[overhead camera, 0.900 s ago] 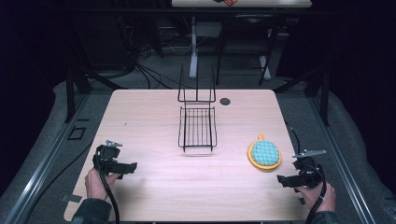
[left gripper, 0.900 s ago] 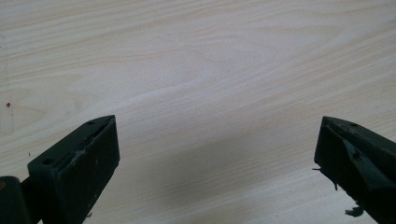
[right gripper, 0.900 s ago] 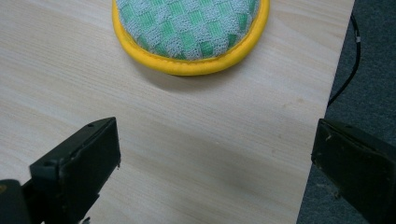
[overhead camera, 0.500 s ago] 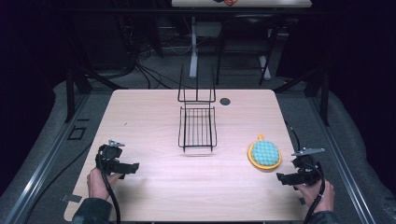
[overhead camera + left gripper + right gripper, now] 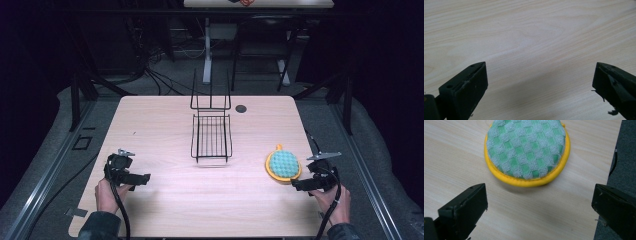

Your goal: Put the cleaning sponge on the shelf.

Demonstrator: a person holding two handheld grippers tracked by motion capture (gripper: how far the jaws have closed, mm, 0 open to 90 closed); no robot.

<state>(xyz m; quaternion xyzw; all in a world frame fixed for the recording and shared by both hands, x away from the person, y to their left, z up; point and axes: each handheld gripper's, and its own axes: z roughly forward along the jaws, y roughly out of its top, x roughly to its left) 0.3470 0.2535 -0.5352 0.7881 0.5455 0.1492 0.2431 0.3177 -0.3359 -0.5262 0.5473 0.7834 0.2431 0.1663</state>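
We see a pale wooden tabletop (image 5: 165,130) carrying two things. A round scouring pad with a green-and-grey chequered face and a yellow rim (image 5: 283,165) lies flat near the right edge, towards the front corner. A black wire rack with an upright back frame (image 5: 212,135) stands at the middle of the tabletop, towards the far edge, well apart from the pad.

We find the right gripper (image 5: 299,186) near the front right corner, just beside the pad but not touching it. In the right gripper view its jaws stand wide apart and hold nothing, with the pad (image 5: 526,150) ahead of them.

We find the left gripper (image 5: 145,177) near the front left corner, over bare wood. Its jaws are likewise spread wide and empty.
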